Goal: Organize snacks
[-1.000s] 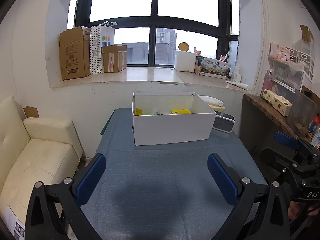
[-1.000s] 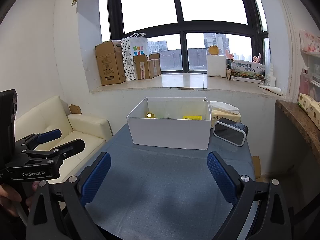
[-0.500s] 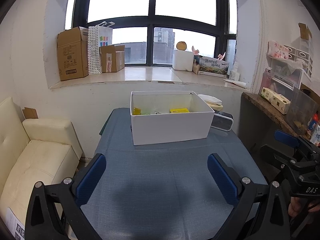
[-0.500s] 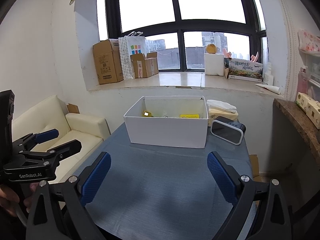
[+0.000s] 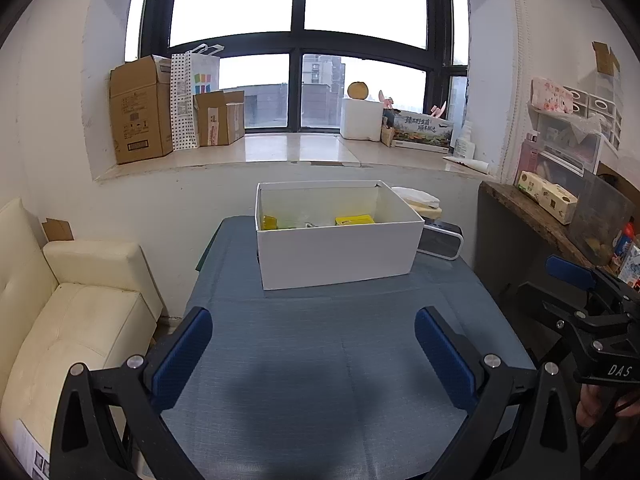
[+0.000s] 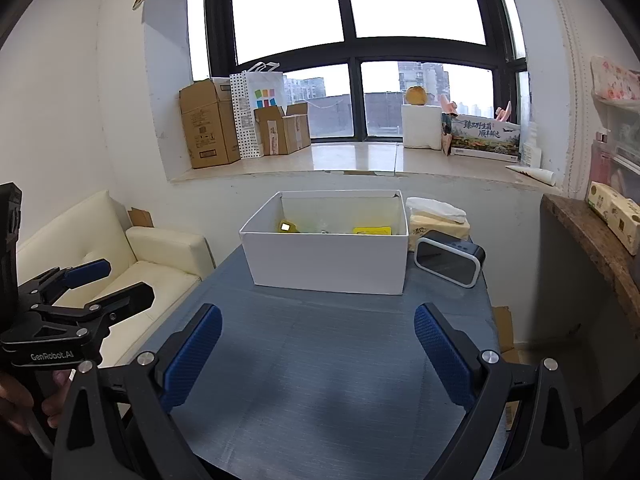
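Observation:
A white open box point(image 5: 336, 252) stands at the far end of the blue-grey table point(image 5: 320, 360); it also shows in the right wrist view point(image 6: 326, 260). Inside it lie yellow snack packs point(image 5: 354, 220) point(image 6: 372, 231) and a small yellow packet point(image 5: 269, 222). My left gripper point(image 5: 314, 352) is open and empty over the table's near part. My right gripper point(image 6: 318, 348) is open and empty too, to the right of the left one. Each gripper shows in the other's view, the right gripper point(image 5: 576, 292) and the left gripper point(image 6: 100, 284).
A black speaker point(image 6: 450, 258) and a tissue pack point(image 6: 438, 220) sit right of the box. A cream sofa point(image 5: 72, 320) is left of the table. A wooden shelf point(image 5: 532, 212) with boxes is at right. Cardboard boxes point(image 5: 138, 110) stand on the windowsill.
Both grippers have drawn back slightly from the box and stay open. Nothing on the table has moved.

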